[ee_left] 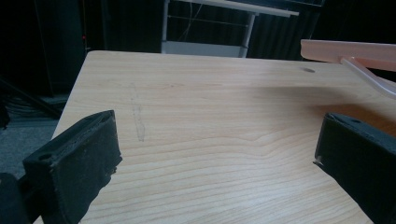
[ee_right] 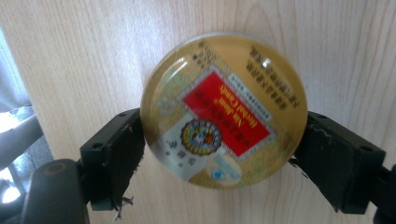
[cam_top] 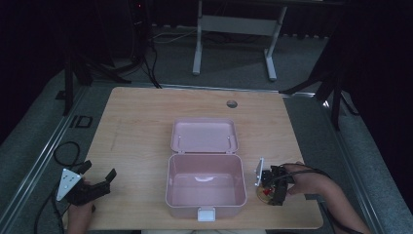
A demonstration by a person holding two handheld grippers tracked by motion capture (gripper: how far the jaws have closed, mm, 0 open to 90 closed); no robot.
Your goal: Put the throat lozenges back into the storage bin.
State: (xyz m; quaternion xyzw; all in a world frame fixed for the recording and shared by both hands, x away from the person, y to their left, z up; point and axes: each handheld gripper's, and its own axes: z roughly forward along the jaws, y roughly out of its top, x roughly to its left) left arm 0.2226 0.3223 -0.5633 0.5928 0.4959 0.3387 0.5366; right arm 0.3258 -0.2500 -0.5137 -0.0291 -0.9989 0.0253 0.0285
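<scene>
A round tin (ee_right: 224,109) is clamped by the right gripper (ee_right: 224,154) beside the open box (cam_top: 205,181), presumably for stowing; the left gripper (ee_left: 215,154) is held spread, empty.

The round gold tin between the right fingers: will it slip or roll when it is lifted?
The round gold tin looks glossy and domed, so it may slip. The right gripper presses its curved rim from both sides, so it might pivot. It lies flat on the table, so rolling seems unlikely.
</scene>
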